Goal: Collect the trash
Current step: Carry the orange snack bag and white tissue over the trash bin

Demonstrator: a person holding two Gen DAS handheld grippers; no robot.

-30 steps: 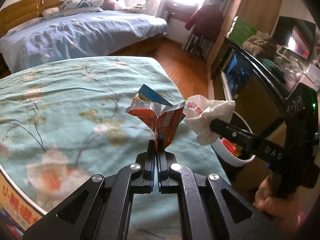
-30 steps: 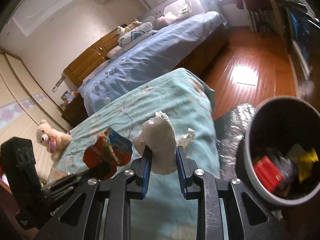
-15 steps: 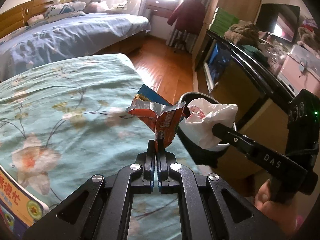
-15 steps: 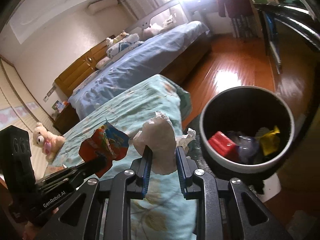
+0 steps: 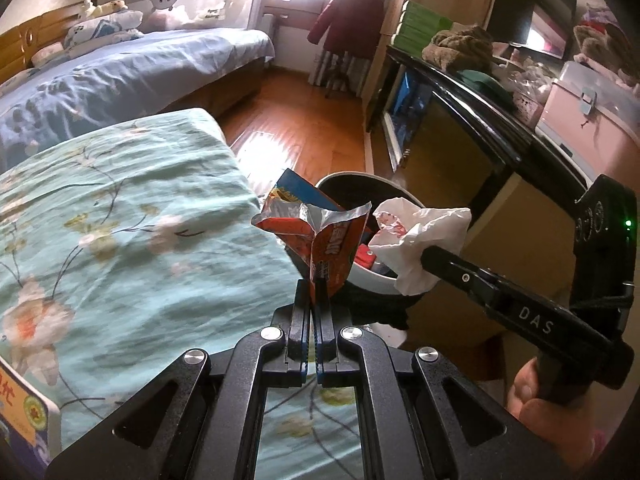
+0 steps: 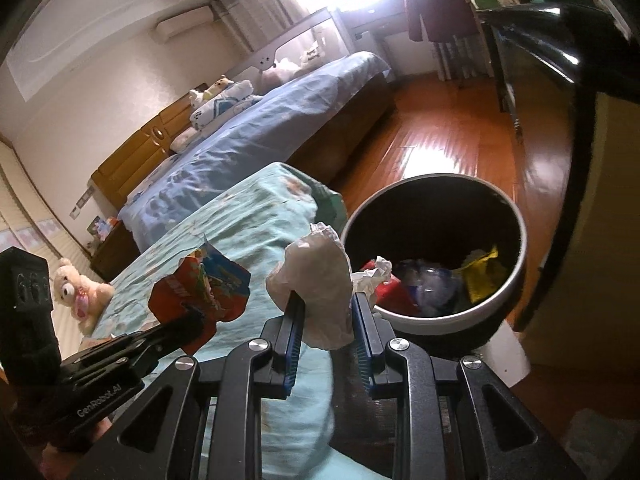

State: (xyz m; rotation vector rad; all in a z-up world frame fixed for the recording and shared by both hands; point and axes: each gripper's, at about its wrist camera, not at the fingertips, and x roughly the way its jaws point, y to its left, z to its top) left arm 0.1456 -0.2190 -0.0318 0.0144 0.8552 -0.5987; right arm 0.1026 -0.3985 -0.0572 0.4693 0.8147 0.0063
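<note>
My left gripper (image 5: 315, 294) is shut on a crumpled red and blue snack wrapper (image 5: 320, 232), held up at the corner of the bed. My right gripper (image 6: 326, 308) is shut on a crumpled white tissue (image 6: 320, 292), which the left wrist view shows as the tissue (image 5: 416, 240) held over the bin's near rim. The round bin (image 6: 436, 320) has a dark inside and a white outside, and stands on the floor just past the bed's corner. Several scraps lie in it, red, yellow and clear. In the right wrist view the wrapper (image 6: 204, 284) hangs left of the tissue.
The bed with the teal flowered sheet (image 5: 120, 220) fills the left. A dark cabinet edge (image 5: 480, 100) runs along the right, close above the bin. A second bed with blue covers (image 5: 120, 68) lies beyond, with wooden floor (image 5: 304, 120) between. A hand (image 5: 532, 392) grips the right tool.
Both grippers have carried their trash sideways off the bed toward the bin. The bin now sits closer and more central in both views. Both grips are unchanged.
</note>
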